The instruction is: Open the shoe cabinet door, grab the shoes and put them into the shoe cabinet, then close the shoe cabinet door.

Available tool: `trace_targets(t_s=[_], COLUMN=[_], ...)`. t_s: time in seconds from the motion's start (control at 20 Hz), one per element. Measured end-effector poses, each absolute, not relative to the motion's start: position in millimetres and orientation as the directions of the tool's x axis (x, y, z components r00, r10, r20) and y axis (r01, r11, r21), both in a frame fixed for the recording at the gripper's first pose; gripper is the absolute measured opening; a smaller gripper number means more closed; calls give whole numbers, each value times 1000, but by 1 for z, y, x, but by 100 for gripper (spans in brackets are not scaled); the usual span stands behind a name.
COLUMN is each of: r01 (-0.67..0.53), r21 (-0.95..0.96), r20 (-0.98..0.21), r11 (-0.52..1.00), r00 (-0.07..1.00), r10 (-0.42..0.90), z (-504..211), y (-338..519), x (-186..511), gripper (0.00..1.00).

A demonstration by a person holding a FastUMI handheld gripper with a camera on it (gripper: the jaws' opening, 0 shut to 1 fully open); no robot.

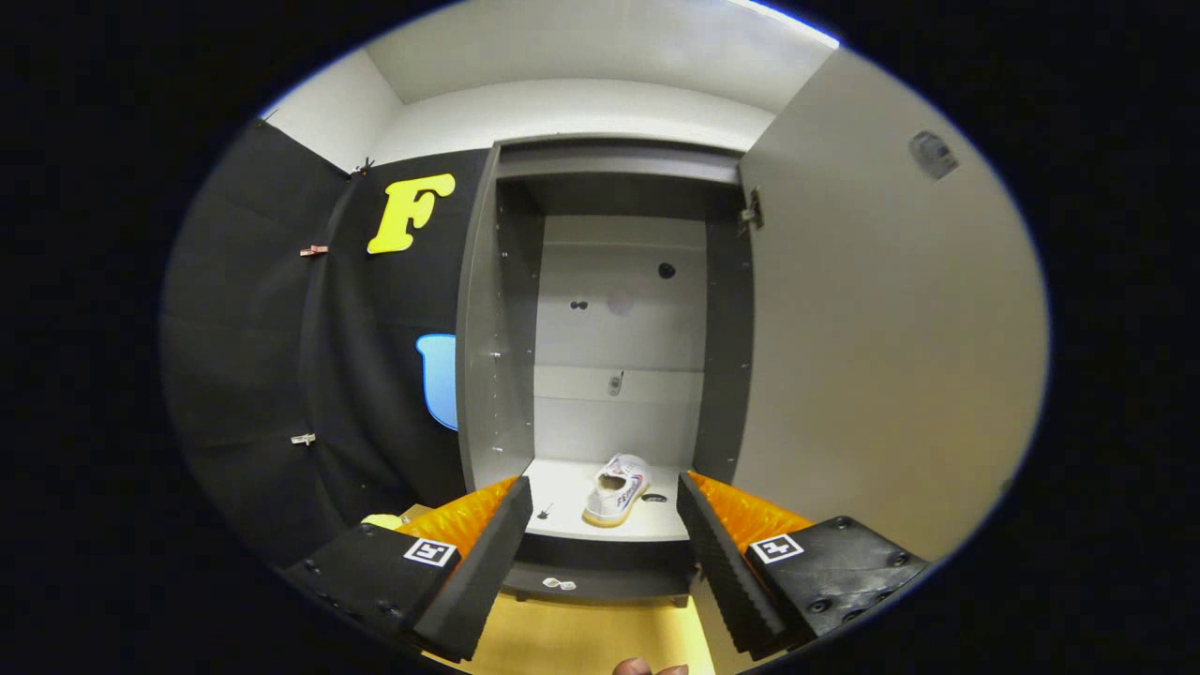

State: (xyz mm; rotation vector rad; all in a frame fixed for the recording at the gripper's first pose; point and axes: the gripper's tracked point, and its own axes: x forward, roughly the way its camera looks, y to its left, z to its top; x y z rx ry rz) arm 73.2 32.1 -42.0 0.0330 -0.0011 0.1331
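Note:
The grey shoe cabinet (497, 309) stands straight ahead with its door (872, 337) swung wide open to the right. A white shoe (619, 489) rests on the cabinet's pale bottom shelf (562, 492), toe pointing inward. My gripper (605, 511) is open, with nothing between its fingers. It sits just in front of the shelf edge, and the shoe lies beyond the fingertips, seen in the gap between them.
The open door forms a large flat wall close on my right. Black booth cloth (281, 375) hangs to the left of the cabinet. A wooden floor (581, 637) lies below, with a small white scrap (560, 584) at the cabinet's base. A person's fingertip (647, 667) shows lowest down.

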Motion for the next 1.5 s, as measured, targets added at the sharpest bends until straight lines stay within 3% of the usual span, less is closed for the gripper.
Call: trace_targets(t_s=[0.4,0.8,1.1,1.5], r01=[-35,172,269,163], r21=[35,88,108,149], r20=[-18,-83,-118,-154], r11=[999,981,957,975], r00=[999,983,959,978], r10=[36,-165,-257,-140], z=[-55,-71,-85,-98], y=[-43,-176,-262,-272], x=[-31,-76,-54,8], gripper=[98,98,98,98])
